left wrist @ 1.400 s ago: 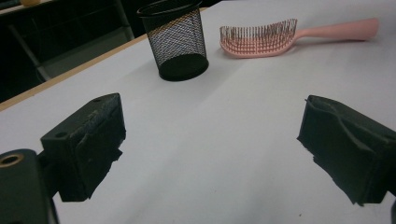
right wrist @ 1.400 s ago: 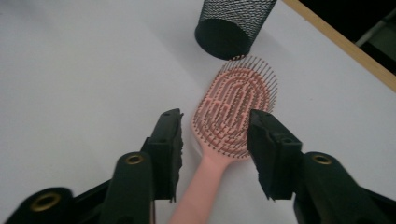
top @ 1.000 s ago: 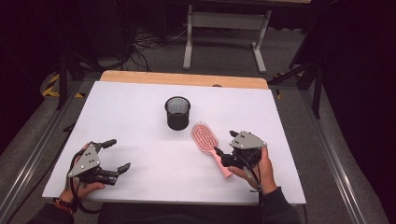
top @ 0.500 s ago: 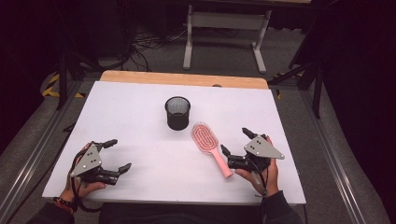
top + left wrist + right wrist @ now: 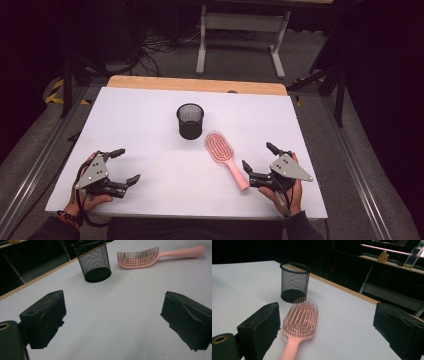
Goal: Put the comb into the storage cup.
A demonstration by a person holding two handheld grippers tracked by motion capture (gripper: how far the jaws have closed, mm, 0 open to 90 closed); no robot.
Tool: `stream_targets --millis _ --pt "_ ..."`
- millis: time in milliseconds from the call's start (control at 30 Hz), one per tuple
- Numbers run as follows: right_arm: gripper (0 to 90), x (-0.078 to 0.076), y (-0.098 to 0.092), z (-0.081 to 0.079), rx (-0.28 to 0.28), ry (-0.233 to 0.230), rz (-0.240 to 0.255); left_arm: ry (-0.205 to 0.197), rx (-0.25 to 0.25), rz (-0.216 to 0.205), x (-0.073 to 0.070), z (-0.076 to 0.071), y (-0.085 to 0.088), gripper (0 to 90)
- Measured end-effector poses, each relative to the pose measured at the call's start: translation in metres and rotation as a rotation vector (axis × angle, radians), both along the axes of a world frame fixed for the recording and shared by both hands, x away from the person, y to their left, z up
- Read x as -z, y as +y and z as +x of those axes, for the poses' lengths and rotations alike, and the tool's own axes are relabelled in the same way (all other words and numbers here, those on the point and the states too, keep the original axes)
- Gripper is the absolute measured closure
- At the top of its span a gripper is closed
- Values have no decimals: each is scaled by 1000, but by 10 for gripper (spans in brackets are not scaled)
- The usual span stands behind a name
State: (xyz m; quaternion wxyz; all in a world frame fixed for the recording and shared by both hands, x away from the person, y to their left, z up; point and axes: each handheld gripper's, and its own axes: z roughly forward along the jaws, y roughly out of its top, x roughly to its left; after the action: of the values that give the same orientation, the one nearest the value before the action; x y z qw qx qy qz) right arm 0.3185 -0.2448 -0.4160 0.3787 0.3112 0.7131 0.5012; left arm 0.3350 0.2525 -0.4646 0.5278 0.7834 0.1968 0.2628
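With your right gripper (image 5: 256, 163) spread wide, jaws just opened and off the pink hairbrush (image 5: 224, 154) lying bristles-up right of centre toward the table's (image 5: 140, 110) near edge, grasp that light, rigid, smooth plastic brush across its narrow handle, not its flexible bristles.

A lab: floor cables (image 5: 160, 47), metal stand (image 5: 240, 30), dark surroundings.
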Motion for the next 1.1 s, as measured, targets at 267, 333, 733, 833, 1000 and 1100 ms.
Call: stream_targets --millis 267,333,733,833,1000,1100 --pt "76 7 0 2 10 75 -31 2 11 -3 1 0 -1 65" --pt "71 10 0 7 8 108 -29 2 10 0 1 0 -1 65" --pt "78 8 5 14 30 200 -65 5 6 -3 0 2 0 65" --pt "78 8 8 17 31 250 -95 8 7 -1 1 3 -1 65" --pt "86 4 15 22 55 340 -136 19 4 7 2 4 -3 65" --pt "88 -1 21 25 58 386 -154 18 3 16 3 4 -3 65"
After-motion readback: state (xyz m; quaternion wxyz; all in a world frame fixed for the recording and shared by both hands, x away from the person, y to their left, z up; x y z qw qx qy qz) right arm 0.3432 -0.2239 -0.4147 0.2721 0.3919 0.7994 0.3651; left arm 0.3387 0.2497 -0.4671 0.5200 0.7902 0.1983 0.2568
